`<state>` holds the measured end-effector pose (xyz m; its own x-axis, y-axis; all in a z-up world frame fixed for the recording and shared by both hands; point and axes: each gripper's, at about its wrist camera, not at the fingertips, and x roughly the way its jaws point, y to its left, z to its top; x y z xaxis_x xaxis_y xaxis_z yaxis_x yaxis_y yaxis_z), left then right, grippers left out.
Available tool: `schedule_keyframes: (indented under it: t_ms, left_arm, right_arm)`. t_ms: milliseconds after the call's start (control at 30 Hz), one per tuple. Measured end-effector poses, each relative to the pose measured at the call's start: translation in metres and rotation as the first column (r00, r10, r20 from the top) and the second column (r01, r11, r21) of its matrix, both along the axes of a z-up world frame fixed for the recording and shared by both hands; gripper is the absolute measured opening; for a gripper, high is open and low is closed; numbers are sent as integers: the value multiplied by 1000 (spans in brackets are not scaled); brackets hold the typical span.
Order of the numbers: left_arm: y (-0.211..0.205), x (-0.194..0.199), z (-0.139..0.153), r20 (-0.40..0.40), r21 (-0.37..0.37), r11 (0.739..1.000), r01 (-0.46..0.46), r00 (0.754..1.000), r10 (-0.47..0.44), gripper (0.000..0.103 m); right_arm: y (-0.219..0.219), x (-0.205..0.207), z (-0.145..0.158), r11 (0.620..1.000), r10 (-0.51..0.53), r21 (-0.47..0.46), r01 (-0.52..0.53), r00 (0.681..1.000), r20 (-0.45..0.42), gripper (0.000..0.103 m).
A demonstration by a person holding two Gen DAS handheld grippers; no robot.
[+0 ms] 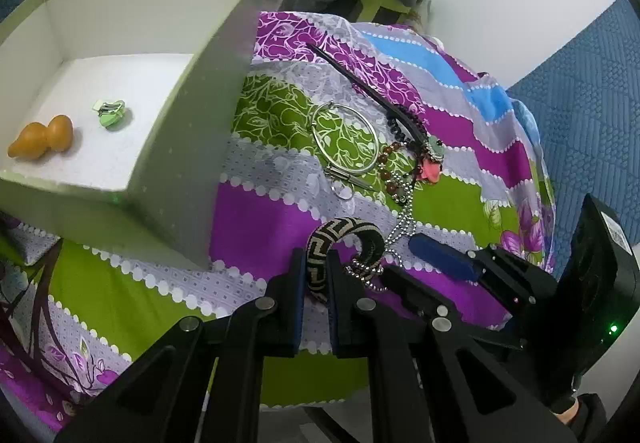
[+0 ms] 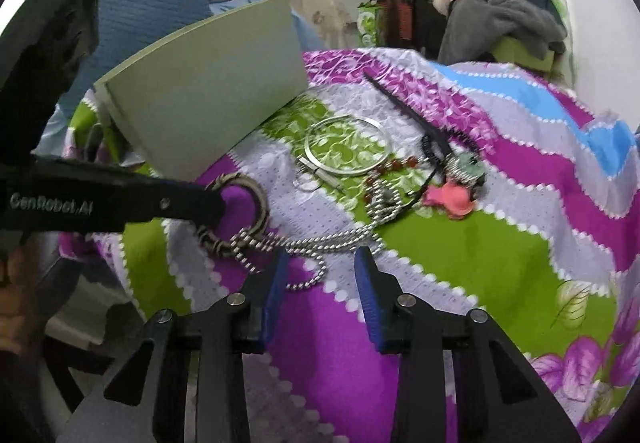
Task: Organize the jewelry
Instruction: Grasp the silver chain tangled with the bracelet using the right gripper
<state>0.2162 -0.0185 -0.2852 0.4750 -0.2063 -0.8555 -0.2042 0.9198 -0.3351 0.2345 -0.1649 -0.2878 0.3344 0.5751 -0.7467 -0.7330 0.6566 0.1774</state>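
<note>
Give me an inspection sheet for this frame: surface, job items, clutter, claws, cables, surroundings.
Surface: purple, green and grey floral patterned cloth.
Job's things: pale green cardboard box holding an orange gourd-shaped charm and a small green clip; silver metal bangle, silver ball chain, pink flower pendant on the cloth.
Clutter: tangled beads beside the bangle.
Claws: left claw shut on black-and-beige woven bracelet; right claw open over the chain.
Cables: nothing seen.
Surroundings: grey clothing pile, blue quilted fabric.

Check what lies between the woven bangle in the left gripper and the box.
The left gripper is shut on the woven bangle. The box wall facing it must be cleared. A ball chain lies against the bangle and may drag along.
</note>
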Motion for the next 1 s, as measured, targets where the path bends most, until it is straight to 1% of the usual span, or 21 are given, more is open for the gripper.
schedule_keyframes:
  t_ms: [33, 133, 267, 400, 500, 600, 633, 667, 700, 733, 767, 867, 933, 1000]
  left_arm:
    - [1, 0, -1, -2, -1, 1000, -1, 1000, 1, 8]
    - [1, 0, -4, -8, -6, 1000, 0, 1000, 0, 8]
    - [2, 1, -4, -7, -11, 1000, -2, 1000, 2, 8]
    - [2, 1, -5, -6, -17, 1000, 0, 1000, 0, 8]
    - [3, 0, -5, -7, -22, 1000, -3, 1000, 3, 8]
    - [4, 0, -5, -6, -21, 1000, -4, 1000, 3, 8]
    - [5, 0, -5, -6, -21, 1000, -4, 1000, 4, 8]
    - [5, -1, -6, -6, -23, 1000, -5, 1000, 5, 8]
    - [6, -1, -6, -6, -28, 1000, -4, 1000, 4, 8]
    - [6, -1, -6, -6, -30, 1000, -4, 1000, 4, 8]
    - [6, -1, -6, -5, -29, 1000, -4, 1000, 3, 8]
    - [7, 0, -7, -5, -30, 1000, -4, 1000, 4, 8]
    - [7, 0, -6, -3, -31, 1000, -5, 1000, 5, 8]
    - [8, 0, -6, 1, -30, 1000, -6, 1000, 6, 8]
  right_arm:
    - [0, -1, 0, 1000, 5, 6, -5, 1000, -4, 32]
    - [-3, -4, 5, 997, 46, 67, -44, 998, -31, 33]
    - [5, -13, 4, 993, 103, 50, -102, 994, -17, 33]
    - [14, -21, 3, 992, 123, 2, -123, 992, 37, 33]
    - [19, -28, 2, 990, 140, -43, -137, 985, 99, 33]
    - [27, -36, 1, 982, 175, -98, -160, 970, 170, 33]
    - [29, -39, 0, 979, 188, -112, -167, 960, 207, 32]
    - [30, -40, 0, 978, 194, -121, -171, 956, 220, 31]
    - [31, -39, 0, 977, 197, -124, -172, 954, 225, 24]
    - [31, -38, -1, 977, 199, -119, -176, 956, 217, 13]
    - [33, -37, -2, 978, 194, -114, -173, 959, 205, 9]
    - [35, -33, -2, 980, 186, -102, -170, 966, 178, 4]
    - [34, -29, 0, 985, 160, -89, -148, 976, 146, 3]
    - [32, -25, 4, 990, 127, -71, -119, 982, 136, 2]
